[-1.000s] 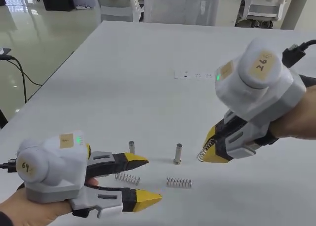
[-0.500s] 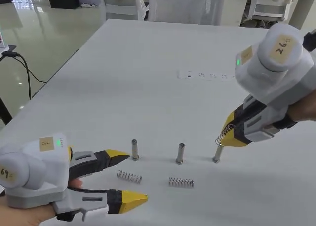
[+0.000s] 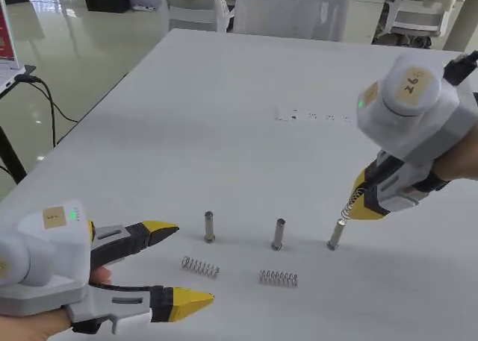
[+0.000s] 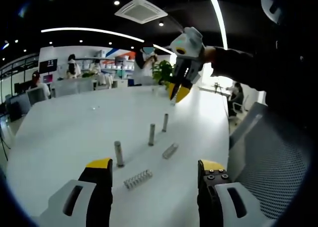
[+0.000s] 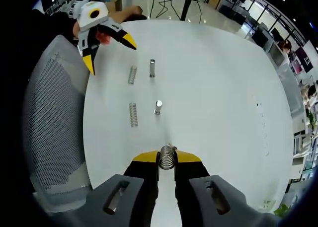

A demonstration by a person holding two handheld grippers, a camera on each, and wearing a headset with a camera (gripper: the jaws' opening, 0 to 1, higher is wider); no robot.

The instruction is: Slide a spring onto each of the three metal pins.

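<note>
Three short metal pins stand upright in a row on the white table: left pin [image 3: 209, 227], middle pin [image 3: 278, 234], right pin [image 3: 336, 234]. My right gripper [image 3: 364, 207] is shut on a small spring [image 3: 349, 205], which hangs tilted with its lower end at the top of the right pin. That spring [image 5: 167, 157] sits between the yellow tips in the right gripper view. Two more springs lie flat in front of the pins: one [image 3: 200, 266] on the left, another [image 3: 278, 278] further right. My left gripper [image 3: 183, 265] is held open and empty just left of the left-hand spring.
The white table [image 3: 224, 117] stretches far back, with small markings [image 3: 314, 117] on it. Grey mesh chairs [image 3: 287, 13] stand at the far edge. A cable [image 3: 45, 102] hangs at the left over a shiny floor.
My right gripper has carried the spring rightward and down until its lower end meets the top of the right pin. The left gripper stays open and has drawn back slightly.
</note>
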